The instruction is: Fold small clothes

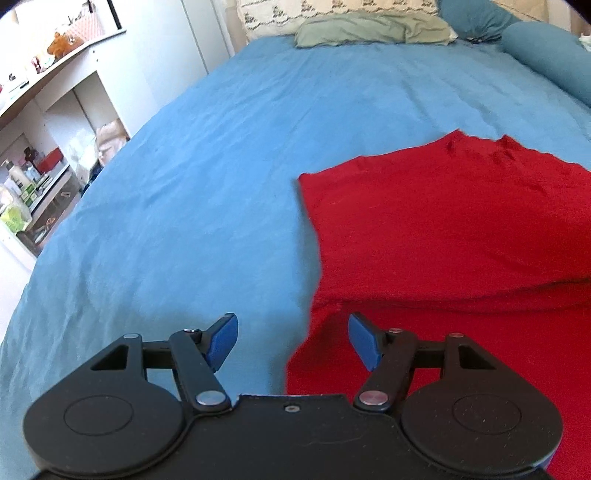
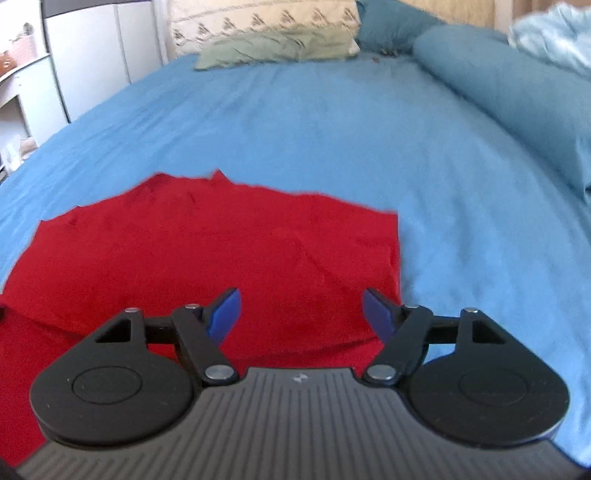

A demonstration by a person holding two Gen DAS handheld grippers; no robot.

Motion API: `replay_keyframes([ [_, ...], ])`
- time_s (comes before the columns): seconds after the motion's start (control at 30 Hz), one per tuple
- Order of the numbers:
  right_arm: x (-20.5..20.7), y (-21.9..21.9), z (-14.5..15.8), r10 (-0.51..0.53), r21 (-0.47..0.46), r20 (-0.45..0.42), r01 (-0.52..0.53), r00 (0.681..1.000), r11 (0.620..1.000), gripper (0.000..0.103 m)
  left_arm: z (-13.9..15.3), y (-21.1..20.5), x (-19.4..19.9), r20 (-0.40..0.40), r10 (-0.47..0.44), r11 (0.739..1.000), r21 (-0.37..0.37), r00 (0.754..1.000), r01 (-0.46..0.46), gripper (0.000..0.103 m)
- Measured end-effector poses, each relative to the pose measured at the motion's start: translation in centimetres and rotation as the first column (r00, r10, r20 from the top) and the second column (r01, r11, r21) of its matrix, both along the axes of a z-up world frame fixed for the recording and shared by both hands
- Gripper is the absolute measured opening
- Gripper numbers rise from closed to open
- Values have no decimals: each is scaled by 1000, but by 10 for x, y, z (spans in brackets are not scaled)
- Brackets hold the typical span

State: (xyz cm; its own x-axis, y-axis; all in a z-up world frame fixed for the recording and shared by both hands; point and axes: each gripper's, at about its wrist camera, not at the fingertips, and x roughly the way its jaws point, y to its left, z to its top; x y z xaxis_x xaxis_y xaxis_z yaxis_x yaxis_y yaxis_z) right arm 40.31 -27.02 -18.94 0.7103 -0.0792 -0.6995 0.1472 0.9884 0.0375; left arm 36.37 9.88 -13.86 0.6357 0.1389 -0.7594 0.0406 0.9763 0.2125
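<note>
A red garment [image 1: 443, 229] lies flat on the blue bedspread [image 1: 207, 155], with a fold line across its near part. In the left wrist view it fills the right half. My left gripper [image 1: 291, 341] is open and empty, hovering over the garment's left edge. In the right wrist view the red garment [image 2: 207, 251] fills the lower left. My right gripper [image 2: 301, 314] is open and empty, over the garment's right part near its right edge.
A green pillow [image 1: 373, 27] and a patterned pillow [image 2: 258, 22] lie at the head of the bed. A blue bolster [image 2: 509, 96] runs along the right side. White shelves [image 1: 40, 147] with small items stand off the bed's left.
</note>
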Motion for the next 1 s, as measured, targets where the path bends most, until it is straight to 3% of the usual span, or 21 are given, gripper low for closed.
replay_keyframes([
  [0.07,1,-11,-14,-48,40,-32,49,998,998,89,-2,-1,-4,13,-9,1000,-4,1000,9,72],
  [0.13,-8,-19,-21,-60,106,14,58,998,993,90,-6,-3,-8,24,-15,1000,-7,1000,15,72],
  [0.27,-21,-18,-17,-21,103,52,15,998,995,92,-6,-5,-19,67,-27,1000,-2,997,27,72],
  [0.4,-48,-29,16,19,161,142,-42,990,986,94,23,-4,-36,117,-36,998,-45,992,42,72],
  [0.5,-67,-34,53,67,130,175,-90,982,987,103,55,-2,-55,154,-58,994,-79,986,71,77],
  [0.53,-75,-37,65,86,117,189,-109,978,987,103,63,-2,-62,158,-76,993,-81,985,89,80],
  [0.6,-100,-40,88,122,100,210,-145,970,984,103,79,-2,-78,170,-111,988,-84,979,127,99],
  [0.67,-123,-43,106,134,96,213,-157,968,983,103,91,-3,-99,191,-129,984,-98,973,150,103],
  [0.87,-214,-45,136,136,80,163,-151,977,985,103,117,8,-168,139,-127,962,-224,982,157,103],
  [1.0,-279,-42,139,122,76,98,-129,988,989,103,113,27,-216,73,-104,943,-310,992,122,103],
])
